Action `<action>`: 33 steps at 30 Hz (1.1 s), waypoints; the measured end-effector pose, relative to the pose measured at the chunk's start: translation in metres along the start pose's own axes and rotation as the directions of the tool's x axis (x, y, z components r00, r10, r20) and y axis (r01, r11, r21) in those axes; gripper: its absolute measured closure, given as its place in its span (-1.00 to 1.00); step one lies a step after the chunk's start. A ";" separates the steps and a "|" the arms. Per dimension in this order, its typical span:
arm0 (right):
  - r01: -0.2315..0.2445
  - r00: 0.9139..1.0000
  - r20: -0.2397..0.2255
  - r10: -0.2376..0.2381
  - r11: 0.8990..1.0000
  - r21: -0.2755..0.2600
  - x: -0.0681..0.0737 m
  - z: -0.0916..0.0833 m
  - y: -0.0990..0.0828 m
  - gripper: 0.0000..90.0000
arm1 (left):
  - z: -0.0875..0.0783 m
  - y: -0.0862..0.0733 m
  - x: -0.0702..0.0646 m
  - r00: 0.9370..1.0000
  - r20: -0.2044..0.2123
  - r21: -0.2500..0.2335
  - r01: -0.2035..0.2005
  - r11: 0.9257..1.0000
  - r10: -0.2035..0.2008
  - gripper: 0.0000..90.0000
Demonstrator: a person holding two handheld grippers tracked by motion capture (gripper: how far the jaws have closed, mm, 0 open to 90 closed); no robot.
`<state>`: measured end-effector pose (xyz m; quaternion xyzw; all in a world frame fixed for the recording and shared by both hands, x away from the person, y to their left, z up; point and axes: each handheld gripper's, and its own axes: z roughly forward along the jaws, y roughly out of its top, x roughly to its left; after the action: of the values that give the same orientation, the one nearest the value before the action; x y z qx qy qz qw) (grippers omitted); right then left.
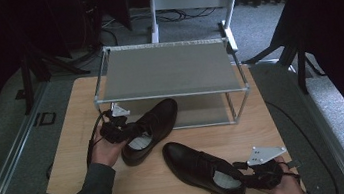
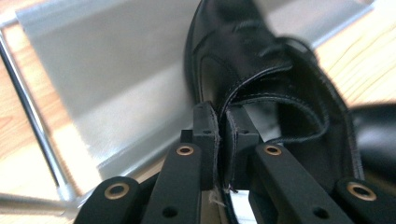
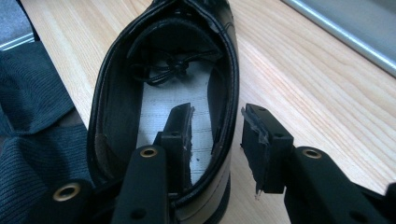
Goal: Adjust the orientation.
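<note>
A two-tier metal shoe rack (image 1: 166, 70) stands at the table's (image 1: 67, 161) far side. The left shoe (image 1: 151, 127) pokes its toe under the lower shelf, the left gripper (image 2: 223, 122) pinching its collar. The right shoe (image 1: 202, 171) lies near-right; the right gripper (image 3: 217, 122) straddles its collar, jaws spread.

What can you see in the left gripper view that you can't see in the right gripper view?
Left gripper view: the left hand-held gripper pinching the rim of the far shoe, with the grey rack shelf behind.

Right gripper view: the right hand-held gripper straddling the side wall of the near shoe, not pressing it, plus laces tucked inside and a dark sleeve.

Both: a black shoe and the wooden table.
</note>
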<state>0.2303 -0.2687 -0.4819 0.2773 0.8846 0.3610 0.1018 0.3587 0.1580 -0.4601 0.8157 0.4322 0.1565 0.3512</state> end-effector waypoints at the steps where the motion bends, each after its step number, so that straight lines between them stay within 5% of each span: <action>1: 0.001 1.000 -0.005 -0.001 1.000 0.002 0.000 0.001 0.000 0.41 | -0.003 0.003 -0.001 1.000 0.000 -0.004 0.004 1.000 -0.004 0.90; 5: 0.002 1.000 -0.012 -0.001 1.000 0.004 0.000 0.003 0.001 0.41 | -0.013 0.012 -0.009 0.999 0.016 -0.026 0.039 0.999 -0.038 0.90; 8: -0.001 1.000 -0.014 0.000 1.000 -0.001 0.001 0.002 0.001 0.39 | -0.018 0.018 -0.016 0.995 0.070 -0.052 0.081 0.995 -0.077 0.90; 14: -0.004 1.000 0.001 0.004 0.999 -0.035 0.000 -0.005 0.003 0.37 | -0.028 0.032 -0.044 0.987 0.146 -0.080 0.083 0.993 -0.070 0.89; 19: -0.022 0.999 0.034 0.025 0.996 -0.083 -0.001 -0.016 0.009 0.32 | -0.029 0.039 -0.065 0.974 0.211 -0.091 0.101 0.991 -0.080 0.89; 25: -0.061 0.995 0.064 0.071 0.987 -0.149 -0.008 -0.024 0.022 0.27 | -0.016 0.055 -0.086 0.959 0.269 -0.073 0.113 0.991 -0.090 0.89; 33: -0.096 0.986 0.109 0.123 0.971 -0.220 -0.015 -0.033 0.038 0.24 | 0.011 0.074 -0.110 0.947 0.286 -0.058 0.171 0.984 -0.147 0.88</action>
<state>0.2463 -0.2738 -0.4321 0.3347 0.8159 0.4416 0.1650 0.3449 0.0356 -0.4101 0.7770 0.4356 0.0280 0.4537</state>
